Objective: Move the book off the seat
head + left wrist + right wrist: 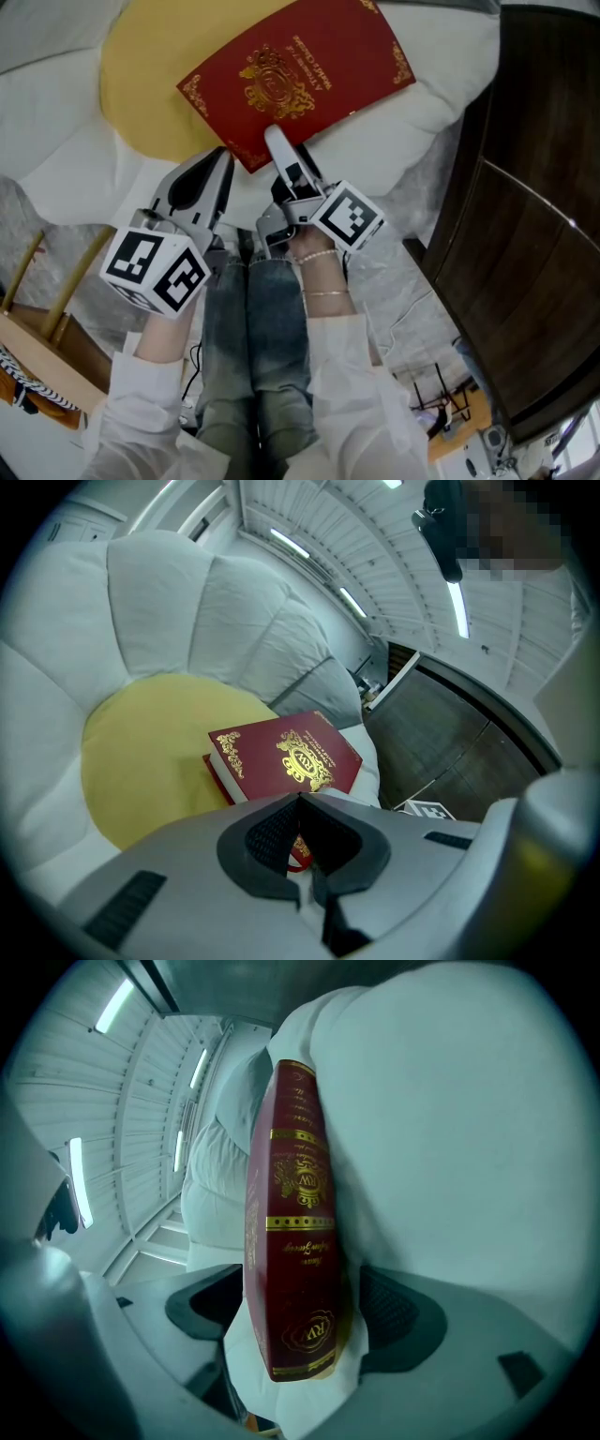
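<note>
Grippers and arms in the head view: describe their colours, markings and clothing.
Left gripper and right gripper: white-grey shells, each carrying a white cube with black square markers. Long white sleeves; beaded bracelet and thin bangle on the right wrist.

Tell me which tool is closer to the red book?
Right. The right tool has the book between its open jaws; the left tool sits beside its near corner.

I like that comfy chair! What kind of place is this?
Probably a sitting room: a puffy white armchair with a yellow seat cushion, a red book on it, dark wooden furniture beside.
</note>
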Action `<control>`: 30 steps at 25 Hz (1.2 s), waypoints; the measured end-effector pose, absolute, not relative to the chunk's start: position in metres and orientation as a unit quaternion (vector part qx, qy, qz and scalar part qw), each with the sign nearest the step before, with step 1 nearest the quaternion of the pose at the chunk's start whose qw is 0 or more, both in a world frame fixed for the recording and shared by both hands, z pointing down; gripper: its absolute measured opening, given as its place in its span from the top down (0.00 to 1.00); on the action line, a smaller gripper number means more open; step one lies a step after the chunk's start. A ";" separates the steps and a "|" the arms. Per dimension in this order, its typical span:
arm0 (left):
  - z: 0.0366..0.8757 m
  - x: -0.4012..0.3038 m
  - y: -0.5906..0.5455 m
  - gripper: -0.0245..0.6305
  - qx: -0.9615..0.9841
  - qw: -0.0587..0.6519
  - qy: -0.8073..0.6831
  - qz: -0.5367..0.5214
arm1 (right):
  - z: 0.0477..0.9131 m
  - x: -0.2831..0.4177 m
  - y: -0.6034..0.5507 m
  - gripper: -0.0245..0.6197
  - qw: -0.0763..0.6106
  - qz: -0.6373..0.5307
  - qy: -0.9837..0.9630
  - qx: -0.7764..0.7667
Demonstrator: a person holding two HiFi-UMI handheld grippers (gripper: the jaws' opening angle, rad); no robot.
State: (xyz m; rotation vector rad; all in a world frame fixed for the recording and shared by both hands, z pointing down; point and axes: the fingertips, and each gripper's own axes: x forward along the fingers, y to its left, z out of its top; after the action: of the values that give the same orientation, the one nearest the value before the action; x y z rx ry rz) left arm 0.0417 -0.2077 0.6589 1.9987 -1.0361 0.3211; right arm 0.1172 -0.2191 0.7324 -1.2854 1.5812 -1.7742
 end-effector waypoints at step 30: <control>0.659 0.031 -0.209 0.95 0.791 0.429 -0.422 0.113 | 0.720 0.103 -0.229 0.54 0.295 -0.645 0.560 -0.428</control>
State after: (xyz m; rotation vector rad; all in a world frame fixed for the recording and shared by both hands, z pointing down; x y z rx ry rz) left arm 0.0306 -0.2088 0.6595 1.9741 -1.0525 0.2817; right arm 0.1028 -0.2294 0.7199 -1.1397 1.4910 -1.7157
